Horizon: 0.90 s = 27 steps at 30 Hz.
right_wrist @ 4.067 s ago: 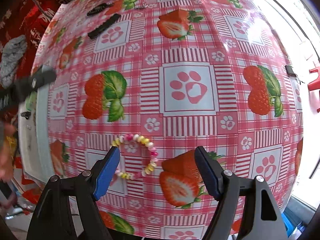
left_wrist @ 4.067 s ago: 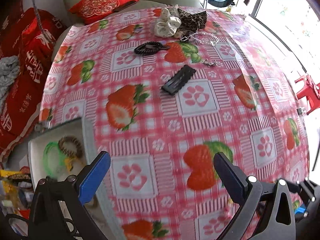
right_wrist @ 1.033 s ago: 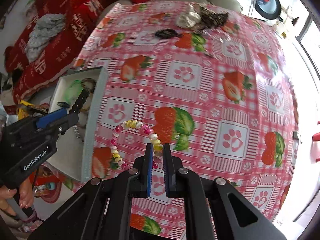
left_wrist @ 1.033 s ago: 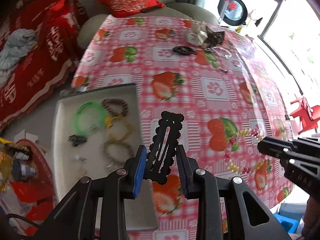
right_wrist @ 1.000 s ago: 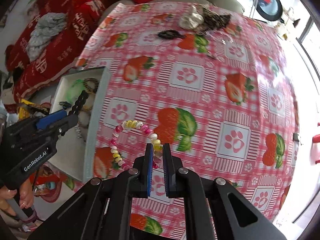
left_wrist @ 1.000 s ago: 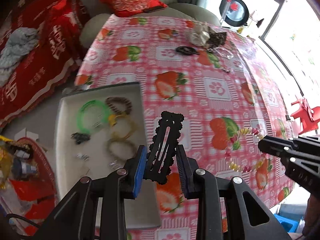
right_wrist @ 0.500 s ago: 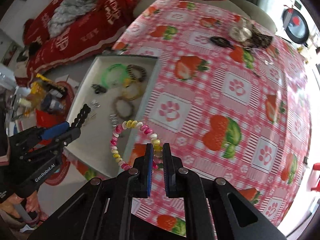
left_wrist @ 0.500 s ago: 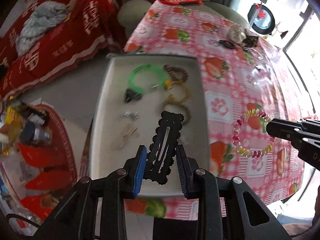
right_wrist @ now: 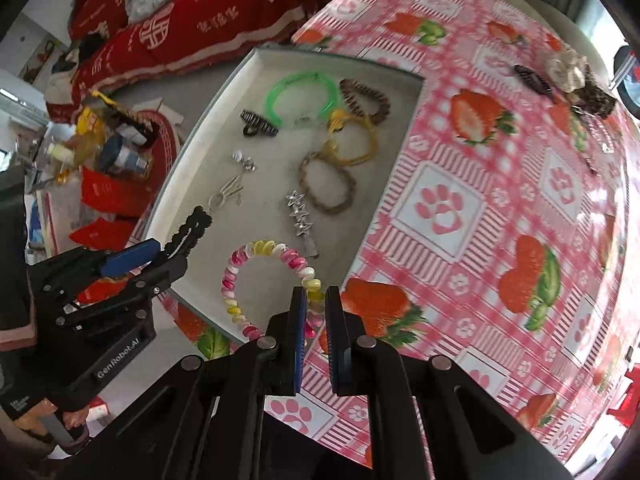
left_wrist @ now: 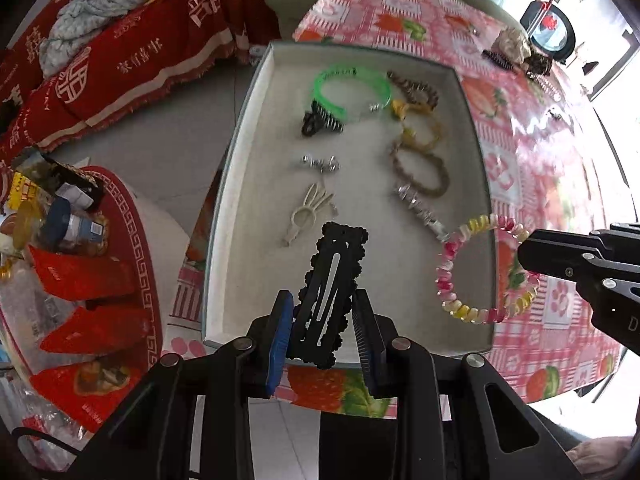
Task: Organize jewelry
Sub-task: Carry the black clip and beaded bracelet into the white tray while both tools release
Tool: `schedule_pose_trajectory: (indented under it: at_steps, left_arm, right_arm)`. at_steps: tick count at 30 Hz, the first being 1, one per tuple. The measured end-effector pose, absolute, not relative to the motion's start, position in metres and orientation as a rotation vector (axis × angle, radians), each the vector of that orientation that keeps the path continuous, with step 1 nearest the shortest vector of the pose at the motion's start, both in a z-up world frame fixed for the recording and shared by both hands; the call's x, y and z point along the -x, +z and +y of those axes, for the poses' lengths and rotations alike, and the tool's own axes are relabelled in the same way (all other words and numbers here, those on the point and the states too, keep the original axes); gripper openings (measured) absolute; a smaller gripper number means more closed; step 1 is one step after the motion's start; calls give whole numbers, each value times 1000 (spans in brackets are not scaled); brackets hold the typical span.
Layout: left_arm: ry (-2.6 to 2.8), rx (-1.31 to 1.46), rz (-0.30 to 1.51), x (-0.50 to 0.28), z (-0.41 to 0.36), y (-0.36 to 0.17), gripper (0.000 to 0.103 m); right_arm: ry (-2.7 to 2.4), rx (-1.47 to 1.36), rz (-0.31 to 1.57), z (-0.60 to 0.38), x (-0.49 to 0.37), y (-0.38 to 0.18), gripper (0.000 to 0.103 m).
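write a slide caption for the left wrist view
Left claw holds a black hair clip above the white tray of jewelry.

A black scalloped metal hair clip (left_wrist: pixel 329 288) and a pink-yellow beaded bracelet (right_wrist: pixel 269 280) are held above the white tray (left_wrist: pixel 236 184).

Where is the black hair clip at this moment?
The black hair clip is pinched in the left gripper, held above the near end of the white tray, left of the beaded bracelet.

Tray (left_wrist: pixel 256 92): near rim hidden behind black hair clip (left_wrist: pixel 326 292) and left gripper (left_wrist: pixel 322 330); small silver pieces (left_wrist: pixel 319 163) inside too blurred to identify (likely earrings, unconfirmed).
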State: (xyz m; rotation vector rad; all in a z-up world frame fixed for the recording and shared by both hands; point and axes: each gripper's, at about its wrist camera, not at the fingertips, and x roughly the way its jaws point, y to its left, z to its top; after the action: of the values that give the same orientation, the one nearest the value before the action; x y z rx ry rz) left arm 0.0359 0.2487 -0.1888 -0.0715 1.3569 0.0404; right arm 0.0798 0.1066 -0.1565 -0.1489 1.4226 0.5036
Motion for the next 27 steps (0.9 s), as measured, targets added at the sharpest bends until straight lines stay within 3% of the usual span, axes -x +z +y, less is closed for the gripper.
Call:
schedule_pose_trajectory:
  at_steps: [27]
  left_arm:
    - [78, -7, 1400, -46, 250, -232, 38]
  right_arm:
    - [503, 277, 1553, 151, -88, -234, 10]
